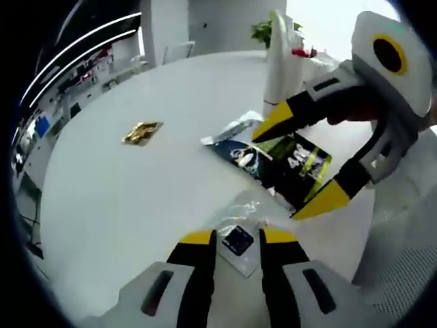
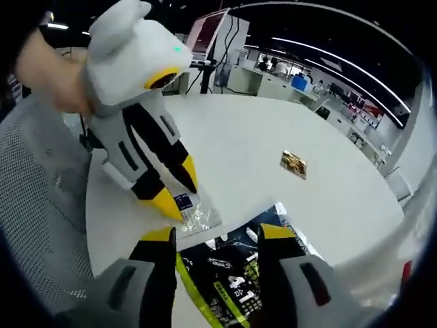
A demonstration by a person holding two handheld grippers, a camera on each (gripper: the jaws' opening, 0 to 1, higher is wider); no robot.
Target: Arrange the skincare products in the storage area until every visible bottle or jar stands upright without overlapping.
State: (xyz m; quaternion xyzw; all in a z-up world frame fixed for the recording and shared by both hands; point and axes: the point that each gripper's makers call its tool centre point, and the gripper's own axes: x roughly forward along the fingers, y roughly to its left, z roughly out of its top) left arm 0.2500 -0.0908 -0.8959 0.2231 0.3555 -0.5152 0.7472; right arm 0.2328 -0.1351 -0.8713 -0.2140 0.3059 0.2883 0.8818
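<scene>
A dark sachet (image 1: 276,164) with green and white print lies flat on the white round table (image 1: 123,198). My right gripper (image 1: 302,162) comes in from the right and stands open, its yellow tips on either side of the sachet. In the right gripper view the sachet (image 2: 222,273) lies between the open jaws of my right gripper (image 2: 217,234). A small clear packet (image 1: 237,240) with a dark blue square sits between the tips of my open left gripper (image 1: 237,237). The right gripper view shows the left gripper (image 2: 179,188) over that clear packet (image 2: 196,215).
A gold foil packet (image 1: 142,132) lies alone further out on the table, and appears as the gold packet (image 2: 293,164) in the right gripper view. A tall white bottle (image 1: 278,65) stands at the far edge. A mesh chair (image 2: 41,205) is beside the table.
</scene>
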